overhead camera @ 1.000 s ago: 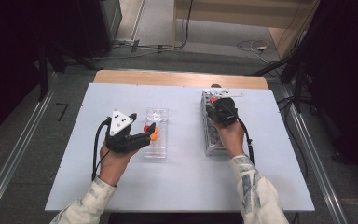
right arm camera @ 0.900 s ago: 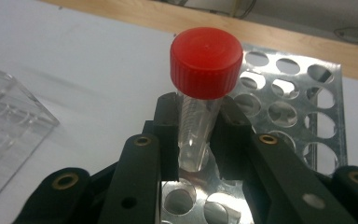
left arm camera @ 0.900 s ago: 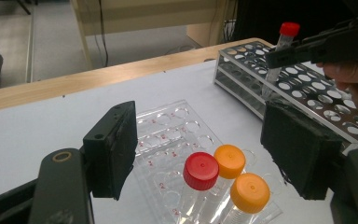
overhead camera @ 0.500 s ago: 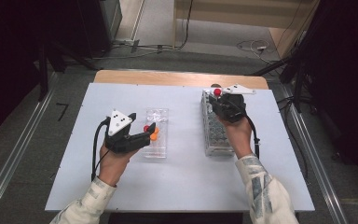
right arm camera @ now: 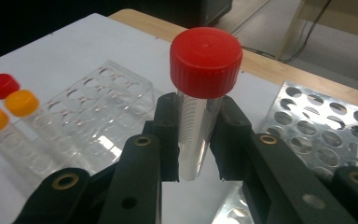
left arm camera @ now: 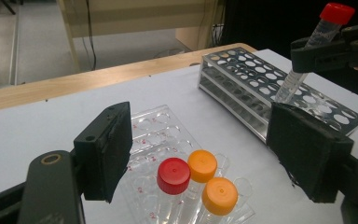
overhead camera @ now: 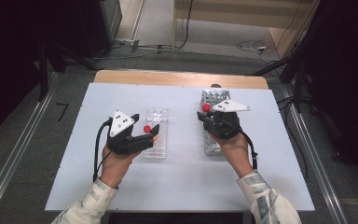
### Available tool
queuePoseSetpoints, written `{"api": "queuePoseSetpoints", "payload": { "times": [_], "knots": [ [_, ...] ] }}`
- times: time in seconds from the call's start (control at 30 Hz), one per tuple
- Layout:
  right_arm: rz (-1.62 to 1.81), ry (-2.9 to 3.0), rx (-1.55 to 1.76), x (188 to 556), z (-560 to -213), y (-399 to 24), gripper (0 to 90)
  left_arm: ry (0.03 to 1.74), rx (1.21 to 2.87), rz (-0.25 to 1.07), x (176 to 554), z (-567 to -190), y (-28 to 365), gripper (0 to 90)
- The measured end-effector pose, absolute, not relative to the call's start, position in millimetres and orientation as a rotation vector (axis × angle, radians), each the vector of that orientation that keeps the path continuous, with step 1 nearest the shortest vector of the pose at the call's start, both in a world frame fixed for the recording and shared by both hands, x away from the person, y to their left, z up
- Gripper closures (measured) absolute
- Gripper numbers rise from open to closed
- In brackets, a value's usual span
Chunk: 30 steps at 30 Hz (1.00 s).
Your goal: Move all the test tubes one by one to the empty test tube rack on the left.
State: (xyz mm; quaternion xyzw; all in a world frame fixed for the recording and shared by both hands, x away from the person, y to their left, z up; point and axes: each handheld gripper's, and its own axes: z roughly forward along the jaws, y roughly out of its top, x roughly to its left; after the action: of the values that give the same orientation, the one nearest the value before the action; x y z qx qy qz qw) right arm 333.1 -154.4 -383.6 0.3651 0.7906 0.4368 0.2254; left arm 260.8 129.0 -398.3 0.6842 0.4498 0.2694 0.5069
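While right claw (right arm camera: pixel 193 140) is pinching red-capped tube (right arm camera: pixel 200 93) at frame centre, above metal rack (overhead camera: pixel 212 140), am keeping it upright, carrying toward clear tray (overhead camera: pixel 156 133); left claw (left arm camera: pixel 196 154), spread, jaws just opening, straddling tray's capped tubes (left arm camera: pixel 200 179).

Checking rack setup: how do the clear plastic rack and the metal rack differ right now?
The clear plastic rack is low, see-through and one layer; the metal rack is taller, shiny, with stacked perforated plates. The clear plastic rack holds three capped tubes, one red cap and two orange; the metal rack's holes that show look empty. Both rest on the white table.
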Motion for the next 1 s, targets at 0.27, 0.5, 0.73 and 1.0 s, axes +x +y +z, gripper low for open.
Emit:
{"api": "queuePoseSetpoints", "payload": {
  "times": [0.27, 0.5, 0.73, 1.0],
  "knots": [
    [1.225, 2.223, 0.968, 320, -388, -146, 71.1, 1.076, 1.645, 0.648, 259, -397, 128, 23.0],
    [1.23, 2.241, 0.958, 313, -395, -144, 71.1, 1.075, 1.647, 0.649, 259, -396, 128, 23.0],
    [1.246, 2.241, 0.956, 308, -397, -146, 71.1, 1.076, 1.645, 0.65, 259, -396, 128, 23.0],
    [1.252, 2.246, 0.952, 302, -397, -147, 71.1, 1.078, 1.647, 0.649, 258, -396, 128, 23.1]
  ]
}}
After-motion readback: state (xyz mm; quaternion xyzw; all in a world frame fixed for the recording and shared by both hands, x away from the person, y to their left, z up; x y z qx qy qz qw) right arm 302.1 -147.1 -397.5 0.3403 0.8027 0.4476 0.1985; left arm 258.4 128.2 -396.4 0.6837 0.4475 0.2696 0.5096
